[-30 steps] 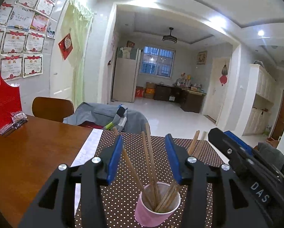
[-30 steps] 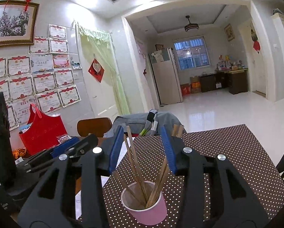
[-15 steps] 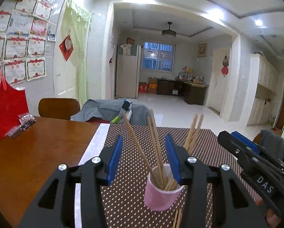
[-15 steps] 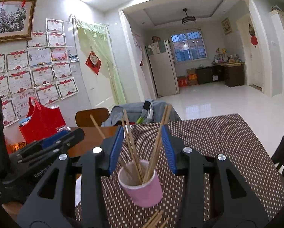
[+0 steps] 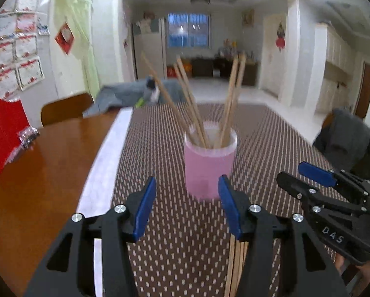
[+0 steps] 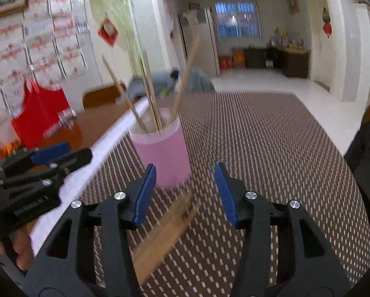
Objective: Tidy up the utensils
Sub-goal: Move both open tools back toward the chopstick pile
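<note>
Chopsticks [image 5: 193, 113] stand in a pink cup [image 5: 209, 167] on the surface's dotted brown mat [image 5: 271, 143], more lying loose [image 6: 165, 230] before it. Both left tongs [image 5: 187, 206] and right tongs [image 6: 182, 194] have just been opening, empty, short of the cup.

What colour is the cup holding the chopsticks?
Pink cup, with a paler whitish rim; clearest in the left wrist view.

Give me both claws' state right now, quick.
Left claw: open, jaws just widened, holding nothing.
Right claw: open, jaws just widened, empty; loose chopsticks lie below it.
</note>
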Tool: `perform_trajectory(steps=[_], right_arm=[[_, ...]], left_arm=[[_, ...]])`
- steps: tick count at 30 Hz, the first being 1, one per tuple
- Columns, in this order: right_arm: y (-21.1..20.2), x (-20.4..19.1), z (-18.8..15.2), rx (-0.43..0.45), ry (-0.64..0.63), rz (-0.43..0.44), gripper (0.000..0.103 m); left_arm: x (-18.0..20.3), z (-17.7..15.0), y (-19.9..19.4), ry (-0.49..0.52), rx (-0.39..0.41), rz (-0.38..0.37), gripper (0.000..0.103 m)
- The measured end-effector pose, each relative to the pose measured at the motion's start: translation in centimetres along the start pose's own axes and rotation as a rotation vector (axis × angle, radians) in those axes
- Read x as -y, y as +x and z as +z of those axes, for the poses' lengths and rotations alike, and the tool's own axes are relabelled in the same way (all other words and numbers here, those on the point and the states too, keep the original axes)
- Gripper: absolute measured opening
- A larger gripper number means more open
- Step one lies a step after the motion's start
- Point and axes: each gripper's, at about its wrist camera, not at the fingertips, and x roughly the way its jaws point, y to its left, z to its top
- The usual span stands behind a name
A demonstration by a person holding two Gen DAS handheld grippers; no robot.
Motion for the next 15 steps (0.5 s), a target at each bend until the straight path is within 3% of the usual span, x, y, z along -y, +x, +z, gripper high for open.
perform_trajectory(steps=[7, 15], right_arm=[[3.1, -1.3, -4.4, -0.206, -0.086, -0.047, 0.051], [4.3, -2.9, -6.3, -0.274, -0.176, -0.082, 0.051]], left_arm=[[-0.6, -3.7, 2.0, 0.023, -0.145, -0.001, 0.052], [-2.0, -5.4, 3.1, -0.013, -0.231, -0.038, 0.052]])
